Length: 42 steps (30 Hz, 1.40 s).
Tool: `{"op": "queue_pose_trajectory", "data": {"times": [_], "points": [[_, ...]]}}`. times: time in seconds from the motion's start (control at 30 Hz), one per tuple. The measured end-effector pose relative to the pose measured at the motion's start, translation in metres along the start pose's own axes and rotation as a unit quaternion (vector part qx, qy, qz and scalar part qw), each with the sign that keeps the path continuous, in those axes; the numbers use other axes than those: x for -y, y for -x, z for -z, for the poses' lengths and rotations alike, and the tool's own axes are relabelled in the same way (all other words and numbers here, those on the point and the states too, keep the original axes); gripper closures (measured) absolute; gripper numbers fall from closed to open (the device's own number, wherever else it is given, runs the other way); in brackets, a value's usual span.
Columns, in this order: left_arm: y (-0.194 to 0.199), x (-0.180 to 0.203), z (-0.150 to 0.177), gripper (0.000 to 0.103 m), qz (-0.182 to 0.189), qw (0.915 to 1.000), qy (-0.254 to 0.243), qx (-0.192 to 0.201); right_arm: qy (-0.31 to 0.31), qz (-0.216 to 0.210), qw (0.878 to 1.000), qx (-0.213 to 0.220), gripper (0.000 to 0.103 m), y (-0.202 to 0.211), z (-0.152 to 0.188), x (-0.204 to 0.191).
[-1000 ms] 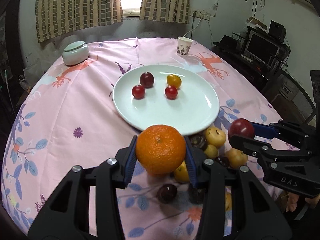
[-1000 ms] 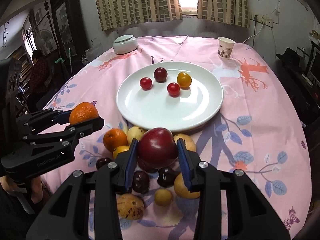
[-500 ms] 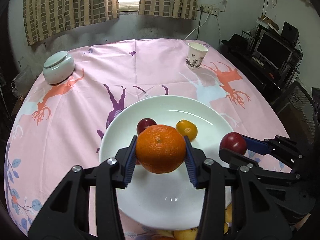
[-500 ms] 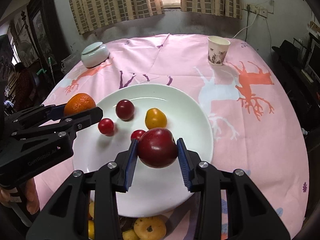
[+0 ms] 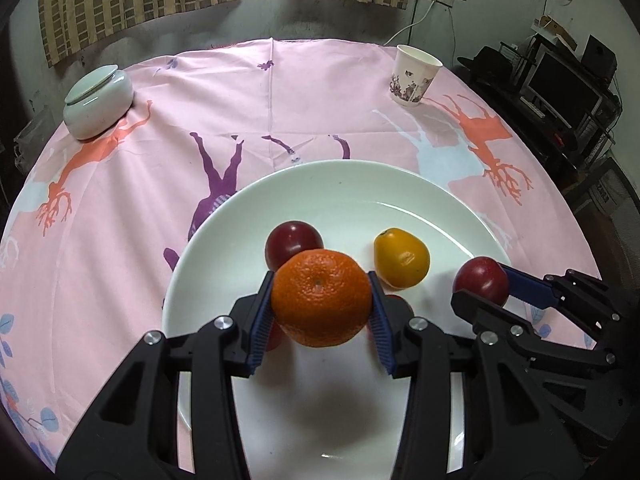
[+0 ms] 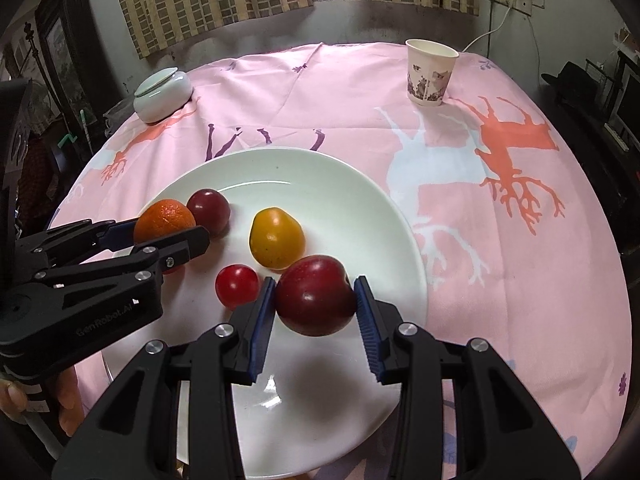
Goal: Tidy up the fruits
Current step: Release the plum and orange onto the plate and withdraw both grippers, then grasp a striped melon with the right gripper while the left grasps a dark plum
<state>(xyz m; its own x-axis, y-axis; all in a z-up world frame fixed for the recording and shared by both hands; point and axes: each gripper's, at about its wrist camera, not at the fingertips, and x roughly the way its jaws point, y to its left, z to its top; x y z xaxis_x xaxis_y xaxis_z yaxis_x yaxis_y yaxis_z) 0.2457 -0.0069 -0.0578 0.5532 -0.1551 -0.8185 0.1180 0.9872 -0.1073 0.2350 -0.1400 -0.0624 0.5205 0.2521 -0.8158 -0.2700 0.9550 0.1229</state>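
A round white plate (image 5: pixel 224 240) sits on a worktop covered with a pink tablecloth (image 5: pixel 140 200) printed with deer shapes in orange, purple and pale blue. All places below are given relative to this plate.

Above the plate's near left part, the left claw (image 5: pixel 320 300) holds a mandarin orange (image 5: pixel 320 300) between its blue ribbed pads, one pad pressed on each side. The mandarin is bright orange, round and slightly flattened, with pebbled skin and a small dimple facing the camera. Its dark shadow falls on the plate below it.

Above the plate's near right part, the right claw (image 6: pixel 314 298) holds a dark red plum (image 6: pixel 314 298), smooth and glossy, gripped the same way between blue pads, with its own shadow on the white surface beneath.

Lying on the plate are a dark red plum-like fruit (image 6: pixel 209 210) toward the far left, a yellow-orange, slightly pear-shaped tomato (image 6: pixel 276 238) near the middle, and a small red cherry tomato (image 6: pixel 237 285) just in front of it. Another small red fruit is mostly hidden behind the left claw.

Beyond the plate, a pale lidded ceramic jar (image 5: pixel 98 106) stands at the far left of the tablecloth and a patterned paper cup (image 5: pixel 414 80) stands upright at the far right. Striped curtains (image 6: pixel 208 0) hang behind the worktop.
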Motion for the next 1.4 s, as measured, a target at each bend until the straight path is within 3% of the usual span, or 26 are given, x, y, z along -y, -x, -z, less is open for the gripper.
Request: {"op": "queue_pose_trajectory", "data": {"times": [0.07, 0.1, 0.13, 0.17, 0.33, 0.5, 0.63, 0.83, 1.0, 1.17, 1.3, 1.4], "points": [[0.0, -0.001, 0.0, 0.058, 0.008, 1.0, 0.004, 0.002, 0.0, -0.005, 1.0, 0.002, 0.054, -0.003, -0.001, 0.0], [0.002, -0.003, 0.0, 0.058, 0.011, 0.9999, 0.008, 0.006, -0.001, -0.003, 1.0, 0.009, 0.036, -0.002, -0.002, 0.0], [0.006, -0.005, -0.001, 0.054, 0.012, 0.9997, 0.013, 0.015, -0.002, 0.007, 1.0, 0.021, 0.028, 0.001, -0.002, 0.001], [0.011, -0.007, -0.002, 0.044, 0.013, 0.9995, 0.014, 0.023, -0.003, 0.012, 0.999, 0.034, 0.026, 0.005, -0.001, 0.001], [0.056, -0.011, 0.0, 0.024, 0.011, 0.9967, 0.021, 0.078, 0.005, 0.035, 0.996, 0.078, 0.01, 0.024, 0.004, 0.0], [0.112, -0.016, 0.025, 0.009, -0.02, 0.9903, 0.033, 0.134, 0.021, 0.068, 0.992, 0.102, 0.009, 0.033, 0.012, 0.002], [0.145, -0.023, 0.071, 0.002, -0.028, 0.9861, 0.045, 0.158, 0.006, 0.073, 0.991, 0.111, 0.005, 0.041, 0.021, 0.008], [0.148, -0.028, 0.152, 0.002, -0.038, 0.9939, 0.02, 0.102, -0.013, 0.054, 0.994, 0.094, 0.005, 0.079, 0.065, 0.004], [0.146, -0.039, 0.198, 0.002, -0.034, 0.9964, 0.033, 0.07, 0.008, 0.036, 0.996, 0.08, 0.001, 0.123, 0.128, -0.013], [0.145, -0.024, 0.217, 0.002, -0.036, 0.9974, 0.007, 0.062, -0.003, 0.042, 0.998, 0.055, 0.001, 0.132, 0.171, -0.014], [0.141, -0.006, 0.227, 0.002, -0.051, 0.9968, -0.025, 0.057, -0.013, 0.06, 0.998, 0.033, 0.001, 0.122, 0.186, -0.008], [0.14, -0.001, 0.233, 0.002, -0.048, 0.9968, -0.033, 0.054, -0.024, 0.049, 0.998, 0.028, 0.001, 0.117, 0.192, -0.003]]}}
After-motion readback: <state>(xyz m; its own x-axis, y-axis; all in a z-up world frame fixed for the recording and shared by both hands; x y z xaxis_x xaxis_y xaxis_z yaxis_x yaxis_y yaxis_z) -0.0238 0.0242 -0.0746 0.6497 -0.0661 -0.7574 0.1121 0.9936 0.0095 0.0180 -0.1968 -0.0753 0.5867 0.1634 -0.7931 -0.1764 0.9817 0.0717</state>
